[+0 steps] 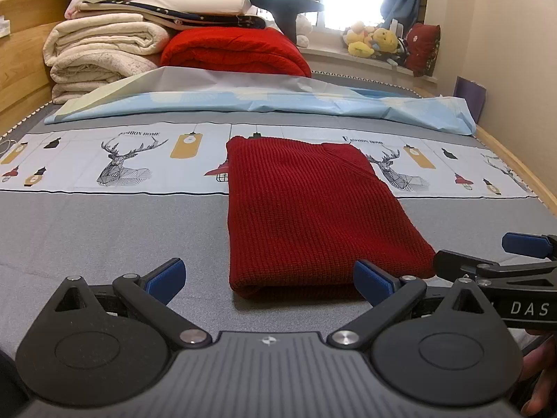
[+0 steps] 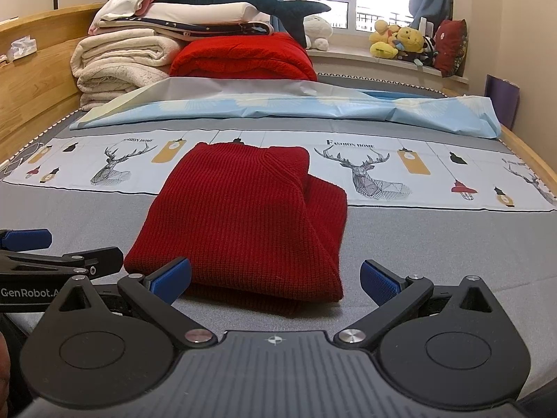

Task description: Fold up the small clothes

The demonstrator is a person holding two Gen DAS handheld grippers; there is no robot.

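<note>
Both claws (image 1: 269, 278) (image 2: 275, 280) agape, low by sweater (image 1: 313, 216).

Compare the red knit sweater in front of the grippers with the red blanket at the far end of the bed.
The sweater is dark red, ribbed and folded flat alone; the blanket is brighter red, bulky and puffy. The sweater has nothing on it; the blanket sits against cream blankets with bedding overlapping above. Both are folded.

Bedroom: bed (image 1: 104, 230); folded blankets (image 1: 101, 52)
</note>
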